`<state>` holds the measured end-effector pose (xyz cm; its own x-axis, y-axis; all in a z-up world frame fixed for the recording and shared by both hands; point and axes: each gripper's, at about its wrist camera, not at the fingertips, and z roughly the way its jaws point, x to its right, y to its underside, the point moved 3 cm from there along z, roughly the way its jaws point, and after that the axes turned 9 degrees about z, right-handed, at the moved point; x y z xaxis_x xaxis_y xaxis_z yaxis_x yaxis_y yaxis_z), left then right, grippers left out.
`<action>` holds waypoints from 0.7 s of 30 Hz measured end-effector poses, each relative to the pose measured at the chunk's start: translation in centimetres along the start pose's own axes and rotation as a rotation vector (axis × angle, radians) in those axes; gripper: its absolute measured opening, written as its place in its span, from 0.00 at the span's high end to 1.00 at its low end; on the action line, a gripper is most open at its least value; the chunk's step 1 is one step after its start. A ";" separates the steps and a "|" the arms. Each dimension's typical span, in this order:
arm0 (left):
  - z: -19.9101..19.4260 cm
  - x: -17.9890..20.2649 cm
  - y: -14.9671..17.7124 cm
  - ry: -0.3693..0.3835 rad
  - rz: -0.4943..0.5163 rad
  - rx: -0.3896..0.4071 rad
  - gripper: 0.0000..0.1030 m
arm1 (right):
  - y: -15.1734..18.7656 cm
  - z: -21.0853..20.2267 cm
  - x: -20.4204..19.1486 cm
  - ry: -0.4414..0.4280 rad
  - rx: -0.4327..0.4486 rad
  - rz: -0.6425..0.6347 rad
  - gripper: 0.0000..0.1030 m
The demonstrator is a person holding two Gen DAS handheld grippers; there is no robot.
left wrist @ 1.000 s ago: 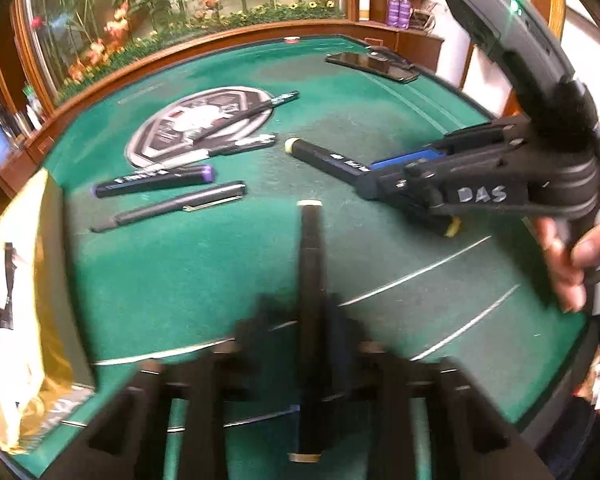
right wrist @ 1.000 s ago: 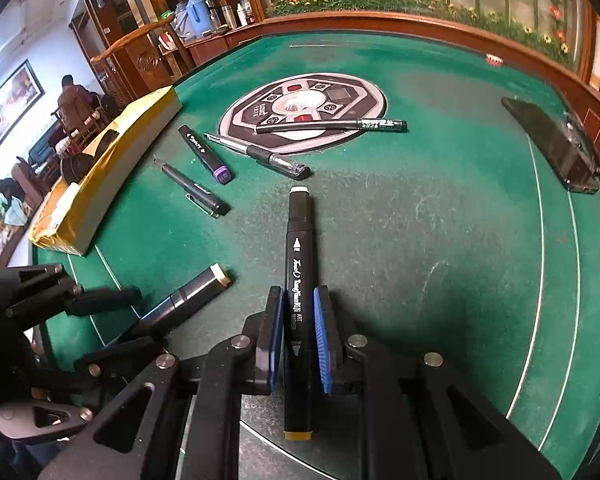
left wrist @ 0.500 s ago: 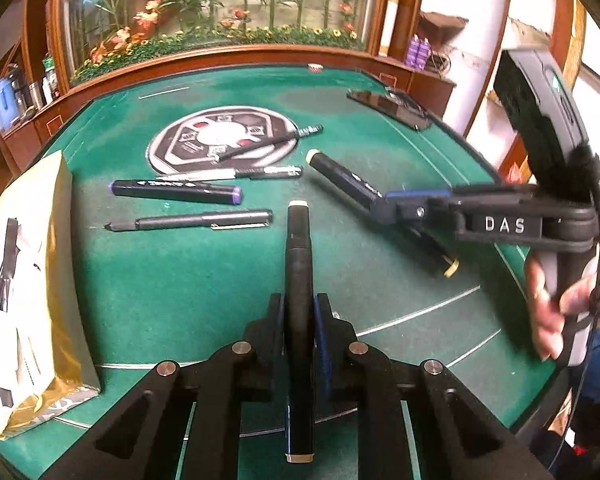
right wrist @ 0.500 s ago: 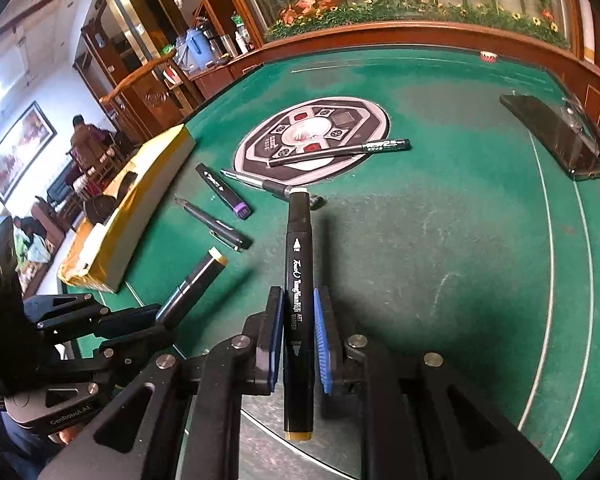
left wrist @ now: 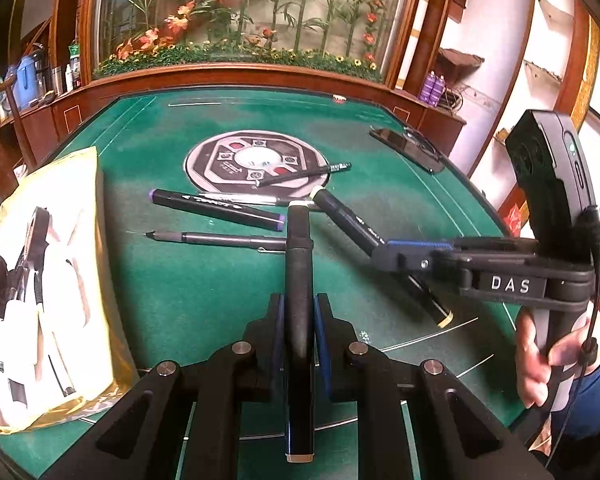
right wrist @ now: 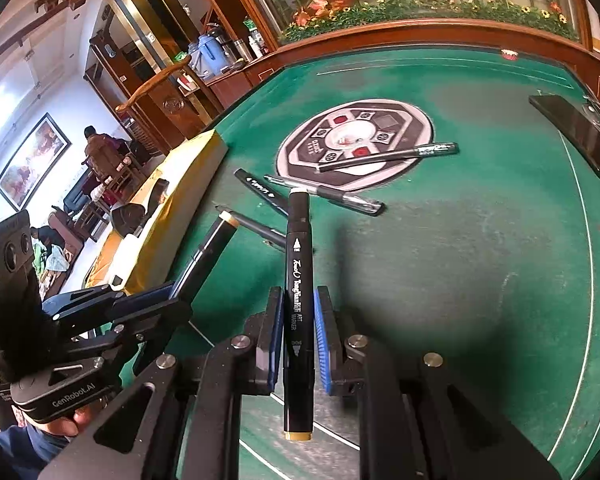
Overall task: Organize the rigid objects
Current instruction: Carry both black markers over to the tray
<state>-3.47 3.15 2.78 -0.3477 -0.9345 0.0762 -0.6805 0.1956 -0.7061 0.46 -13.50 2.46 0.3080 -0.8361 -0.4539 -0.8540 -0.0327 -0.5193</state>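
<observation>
Markers are held one per gripper: the left gripper (left wrist: 299, 332) is clamped on a black marker (left wrist: 299, 280), the right gripper (right wrist: 298, 332) on a labelled art marker (right wrist: 298, 296), both above the green table (right wrist: 480, 280). Risk: each overhanging barrel may pivot between the pads (smooth plastic), dropping among the loose pens (left wrist: 216, 238) beside the yellow box (left wrist: 44, 280).

R gripper (right wrist: 298, 336) clamps art marker (right wrist: 299, 280) over green table (right wrist: 480, 260).
</observation>
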 end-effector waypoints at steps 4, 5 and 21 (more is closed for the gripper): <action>-0.7 -0.8 -0.1 0.003 -0.022 0.023 0.86 | 0.0 0.1 -1.0 0.003 -0.005 -0.014 0.86; -0.9 -1.2 -0.1 0.005 -0.031 0.031 0.86 | 0.0 0.2 -1.3 0.004 -0.007 -0.019 0.86; -4.1 -5.7 0.7 -0.004 -0.141 0.119 0.86 | -0.1 1.0 -6.6 -0.004 -0.017 -0.106 0.86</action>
<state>-4.62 9.83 4.71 -0.2515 -0.9515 0.1772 -0.6408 0.0265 -0.7672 -1.09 -7.41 4.77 0.3987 -0.8255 -0.3995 -0.8233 -0.1302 -0.5525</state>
